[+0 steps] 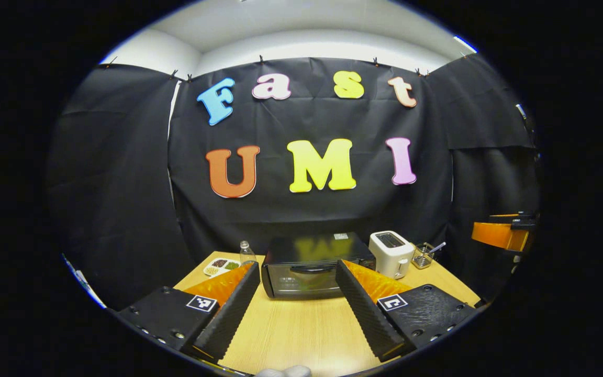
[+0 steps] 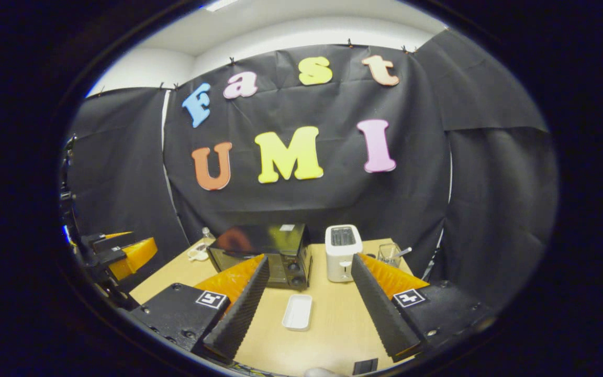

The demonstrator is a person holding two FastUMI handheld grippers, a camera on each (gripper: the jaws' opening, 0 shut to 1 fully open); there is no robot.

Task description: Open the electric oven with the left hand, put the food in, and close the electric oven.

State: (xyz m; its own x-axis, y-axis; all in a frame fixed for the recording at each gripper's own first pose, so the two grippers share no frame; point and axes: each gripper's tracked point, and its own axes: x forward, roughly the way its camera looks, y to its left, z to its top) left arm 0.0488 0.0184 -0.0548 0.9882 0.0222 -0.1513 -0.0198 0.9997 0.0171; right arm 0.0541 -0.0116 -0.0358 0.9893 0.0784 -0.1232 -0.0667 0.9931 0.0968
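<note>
Nothing of the task looks done yet. The electric oven (image 1: 312, 264) sits at the back middle of the wooden table (image 1: 301, 330), its glass door shut and the handle (image 1: 312, 268) across the top of the door untouched. In the right gripper view the same oven (image 2: 267, 254) stands left of a white toaster (image 2: 342, 251), knobs on its right side.

Food: a small white rectangular tray (image 2: 297, 312) lies on the table in front of the oven, between that gripper's fingers but well below them, not touched. What it carries cannot be made out from here.

Left gripper (image 1: 299, 293): jaws spread wide, holding nothing, aimed straight at the oven door, with the oven framed between the two fingers. Judged to be in approach, not in contact.

Right gripper (image 2: 306, 309): also wide apart, empty, hovering over the table above the tray.

Other items: a clear bottle (image 1: 246, 253) and a sectioned dish (image 1: 221, 266) to the oven's left; a wire basket (image 1: 423, 255) with a utensil beyond the toaster.

Left to do, as judged: pull the door down with the left, lift the tray in, close the door.
</note>
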